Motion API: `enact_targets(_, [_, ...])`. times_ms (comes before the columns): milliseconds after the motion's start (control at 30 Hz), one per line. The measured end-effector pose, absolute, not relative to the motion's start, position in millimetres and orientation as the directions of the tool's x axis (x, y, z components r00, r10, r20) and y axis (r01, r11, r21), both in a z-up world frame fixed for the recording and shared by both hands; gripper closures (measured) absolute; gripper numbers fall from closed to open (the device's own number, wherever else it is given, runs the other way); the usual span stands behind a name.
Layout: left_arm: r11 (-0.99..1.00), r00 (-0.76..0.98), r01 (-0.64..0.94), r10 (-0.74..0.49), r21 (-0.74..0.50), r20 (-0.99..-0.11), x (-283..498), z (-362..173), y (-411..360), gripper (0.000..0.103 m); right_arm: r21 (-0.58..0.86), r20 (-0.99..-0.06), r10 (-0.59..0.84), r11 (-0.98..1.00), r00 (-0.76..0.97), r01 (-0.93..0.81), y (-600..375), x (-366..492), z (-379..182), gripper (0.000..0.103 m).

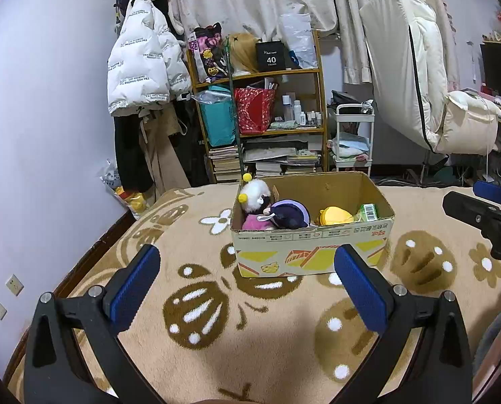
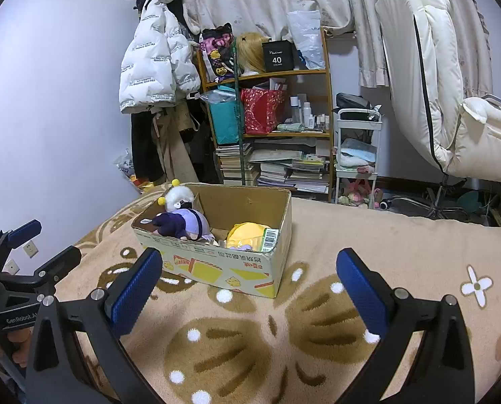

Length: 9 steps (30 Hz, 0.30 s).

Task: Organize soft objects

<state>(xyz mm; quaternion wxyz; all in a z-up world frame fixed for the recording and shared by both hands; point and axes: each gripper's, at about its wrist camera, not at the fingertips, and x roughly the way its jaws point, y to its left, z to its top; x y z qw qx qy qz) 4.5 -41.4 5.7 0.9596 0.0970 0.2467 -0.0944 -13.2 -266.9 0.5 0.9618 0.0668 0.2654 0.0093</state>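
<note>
The left gripper (image 1: 247,282) hangs with its blue-padded fingers (image 1: 134,289) spread wide and nothing between them, above a beige blanket (image 1: 196,357) patterned with brown shapes and white dots. The right gripper (image 2: 250,289) is likewise wide apart and empty over the same blanket. Just ahead of both, resting on the blanket, sits an open cardboard box (image 1: 312,252), a little right of centre for the left gripper and a little left for the right one. Inside it, at the end nearer the left gripper's side, lie a white fluffy plush with yellow pom-poms (image 1: 255,195) and a purple-hatted doll (image 1: 285,215); toward the other end lie a yellow plush (image 1: 336,216) and a green carton with a barcode (image 1: 368,212). Beyond the box stands a cluttered wooden shelf (image 1: 321,101).
</note>
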Motion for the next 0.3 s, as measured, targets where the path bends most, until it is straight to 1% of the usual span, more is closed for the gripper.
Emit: enact_targets(300, [0.963, 0.86, 0.231, -0.135, 0.14, -0.492, 4.8, 6.0, -40.9, 0.001, 0.135, -0.509, 0.055, 0.991, 0.859, 0.017, -267.3, -13.3, 0.8, 0.0])
